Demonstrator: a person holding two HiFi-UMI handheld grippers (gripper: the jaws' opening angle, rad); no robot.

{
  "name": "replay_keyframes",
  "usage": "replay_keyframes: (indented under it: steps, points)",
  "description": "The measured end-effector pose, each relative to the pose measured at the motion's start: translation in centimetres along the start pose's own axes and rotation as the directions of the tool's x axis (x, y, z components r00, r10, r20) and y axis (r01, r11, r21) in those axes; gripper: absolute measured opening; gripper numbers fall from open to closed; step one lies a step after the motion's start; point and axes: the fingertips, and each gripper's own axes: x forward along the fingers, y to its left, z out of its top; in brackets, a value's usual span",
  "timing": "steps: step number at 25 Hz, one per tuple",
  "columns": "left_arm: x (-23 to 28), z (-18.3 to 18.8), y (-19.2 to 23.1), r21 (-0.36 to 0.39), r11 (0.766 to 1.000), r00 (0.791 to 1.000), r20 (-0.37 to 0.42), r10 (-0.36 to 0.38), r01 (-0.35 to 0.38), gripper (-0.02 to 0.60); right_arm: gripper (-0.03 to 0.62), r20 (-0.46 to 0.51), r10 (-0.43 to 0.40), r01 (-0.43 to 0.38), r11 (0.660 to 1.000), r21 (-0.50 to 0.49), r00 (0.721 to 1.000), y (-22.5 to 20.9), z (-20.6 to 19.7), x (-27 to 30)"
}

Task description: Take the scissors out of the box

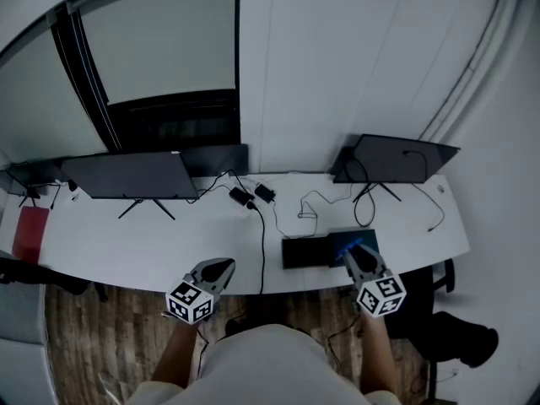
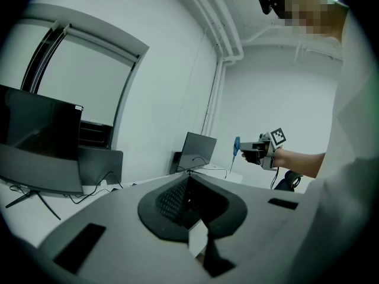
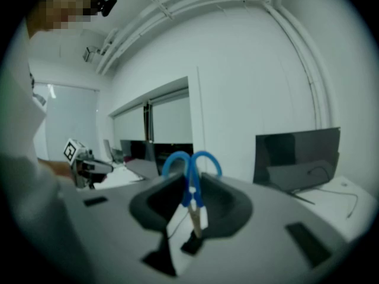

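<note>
While the right gripper (image 3: 192, 201) pinches the scissors (image 3: 190, 185) just below their blue loops, lifted clear of the dark box (image 1: 304, 253) beneath its jaws, they look light, stiff and smooth. That neck seems the safest hold. The left gripper (image 2: 189, 185) is pressed together, empty.

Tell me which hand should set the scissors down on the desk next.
Right. The right gripper is shut on the scissors, handles sticking out, over the desk by the black box. The left gripper holds nothing and hovers well off to the side.
</note>
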Motion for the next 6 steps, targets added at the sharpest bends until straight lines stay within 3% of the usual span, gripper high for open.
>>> replay_keyframes:
  steps: [6]
  points:
    - [-0.16, 0.47, 0.1, 0.006, 1.0, 1.0, 0.006, -0.001, 0.001, 0.032, 0.11, 0.001, 0.0, 0.0, 1.0, -0.003, 1.0, 0.1, 0.2, 0.06]
